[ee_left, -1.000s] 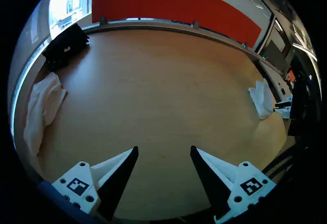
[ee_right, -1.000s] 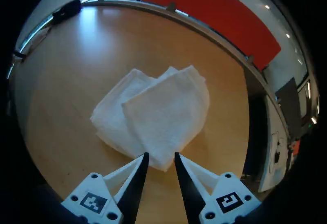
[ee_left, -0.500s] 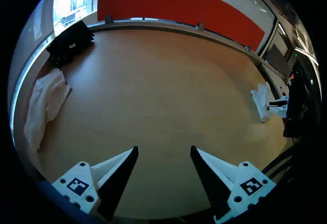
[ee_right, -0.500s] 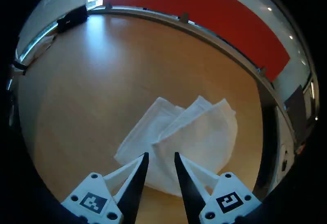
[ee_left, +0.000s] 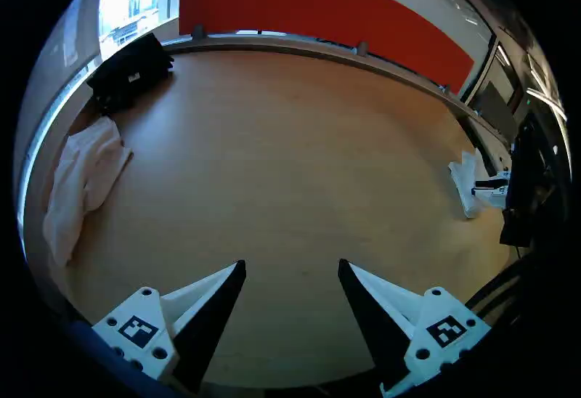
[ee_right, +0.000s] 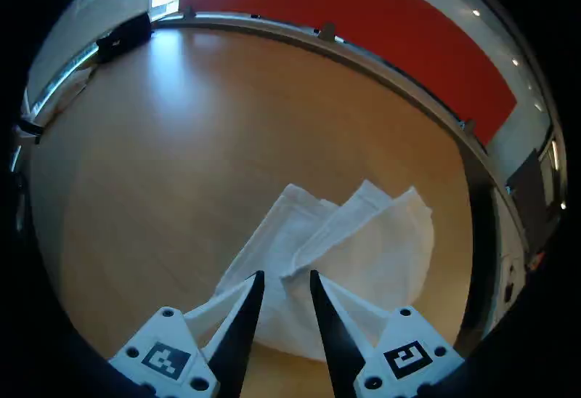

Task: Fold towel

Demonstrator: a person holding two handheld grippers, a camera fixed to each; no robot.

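The only print close enough to judge is the black-and-white square markers (ee_right: 168, 358) on the finger bases of both grippers, which are patterns and not letters; a small pale tag (ee_left: 132, 77) on the black bag (ee_left: 131, 71) at 10 o'clock in the left gripper view is too small to read. In the right gripper view the white folded towel (ee_right: 348, 274) lies on the wooden desk (ee_right: 181, 144) from the centre toward 5 o'clock, and its near edge is hidden beneath the fingers of the right gripper (ee_right: 285, 276). The jaws stand nearly closed with a narrow gap, and a raised fold of the towel sits right between the tips; I cannot tell whether both fingers press on the cloth. In the left gripper view the left gripper (ee_left: 290, 264) has its jaws released and spread wide over bare desk. There the towel shows far off at 3 o'clock, small and partly cut off, well apart from these jaws. A crumpled pale cloth (ee_left: 83, 176) lies at 9 o'clock, near the desk's edge. A red panel (ee_left: 327, 13) runs behind the desk at 12 o'clock.
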